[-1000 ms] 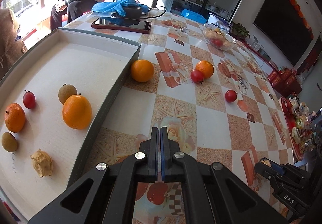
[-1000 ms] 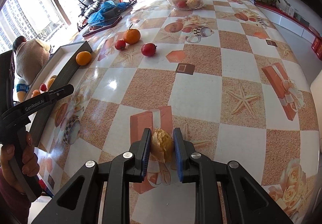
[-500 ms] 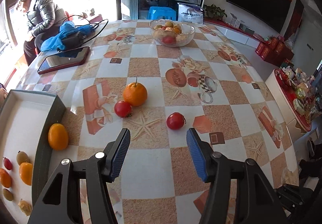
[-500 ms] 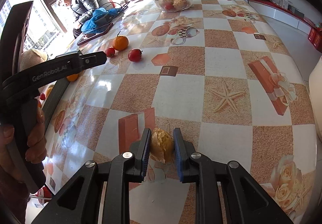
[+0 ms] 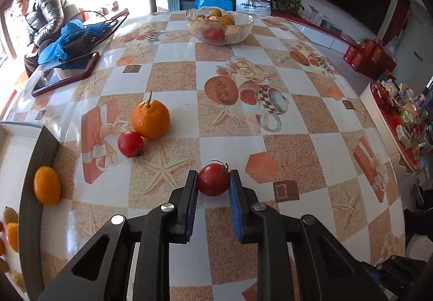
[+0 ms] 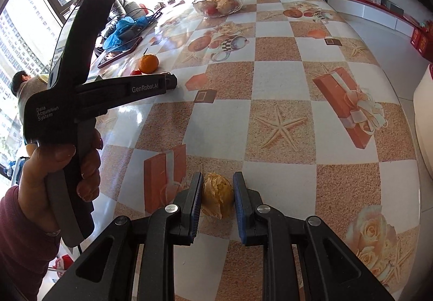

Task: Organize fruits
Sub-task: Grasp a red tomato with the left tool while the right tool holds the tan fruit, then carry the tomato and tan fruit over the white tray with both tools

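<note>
Since half a second ago your left gripper (image 5: 213, 183) has closed in around the tomato (image 5: 213, 179) | right gripper (image 6: 218, 194) grips the husk fruit (image 6: 217, 198) | squeeze harder and the tomato bursts or rolls out forward.

Phone (image 5: 65, 74) in red case lies flat on checkered tablecloth (image 5: 286, 122). Just behind phone: blue cloth (image 5: 67, 41) with cables. Beyond it, seated person in dark jacket (image 5: 43, 16).

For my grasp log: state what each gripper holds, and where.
Left gripper: tomato between its pads, sides; contact uncertain. Right gripper: husked fruit, clamped at its sides.
</note>
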A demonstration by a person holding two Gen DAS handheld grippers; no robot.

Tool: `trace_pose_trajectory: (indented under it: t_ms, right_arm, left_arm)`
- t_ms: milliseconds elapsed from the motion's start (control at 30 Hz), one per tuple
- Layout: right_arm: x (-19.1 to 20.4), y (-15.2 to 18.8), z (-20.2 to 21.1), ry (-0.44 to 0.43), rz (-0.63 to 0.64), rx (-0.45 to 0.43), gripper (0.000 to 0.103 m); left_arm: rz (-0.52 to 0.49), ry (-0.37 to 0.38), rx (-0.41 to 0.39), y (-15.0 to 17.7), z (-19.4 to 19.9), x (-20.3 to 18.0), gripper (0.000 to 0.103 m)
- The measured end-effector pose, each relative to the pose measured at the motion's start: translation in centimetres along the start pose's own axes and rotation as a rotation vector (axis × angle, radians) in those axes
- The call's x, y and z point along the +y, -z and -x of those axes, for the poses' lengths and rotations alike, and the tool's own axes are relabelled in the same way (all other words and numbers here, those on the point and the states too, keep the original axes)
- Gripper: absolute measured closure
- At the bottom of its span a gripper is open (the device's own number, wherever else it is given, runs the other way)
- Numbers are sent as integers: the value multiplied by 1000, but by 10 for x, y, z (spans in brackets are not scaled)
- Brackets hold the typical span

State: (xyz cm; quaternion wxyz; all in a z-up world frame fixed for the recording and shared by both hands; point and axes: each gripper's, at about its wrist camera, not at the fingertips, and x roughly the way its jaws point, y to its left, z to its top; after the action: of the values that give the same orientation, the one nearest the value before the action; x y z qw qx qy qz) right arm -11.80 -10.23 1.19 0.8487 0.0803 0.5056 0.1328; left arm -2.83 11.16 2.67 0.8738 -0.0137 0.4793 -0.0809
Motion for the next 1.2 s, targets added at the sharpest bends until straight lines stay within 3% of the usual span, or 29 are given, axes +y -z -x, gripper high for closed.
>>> trace_pose_trajectory:
  t_ms: [133, 333, 633, 900, 1200]
  right_arm:
    - [11, -5, 1, -8, 19, 7, 80]
    - [52, -17, 3, -59, 73, 21, 80]
    - [155, -51, 6, -173, 218, 43, 80]
    - [234, -81, -16, -278, 285, 113, 80]
    - [284, -83, -63, -302, 318, 203, 80]
  left_arm:
    - [-4, 16, -37, 14, 41, 17, 79]
    - [10, -16, -45, 34, 100, 59, 79]
    - [97, -162, -96, 52, 166, 155, 78]
    - [202, -270, -76, 70, 170, 229, 78]
    - [263, -293, -12, 93, 136, 258, 78]
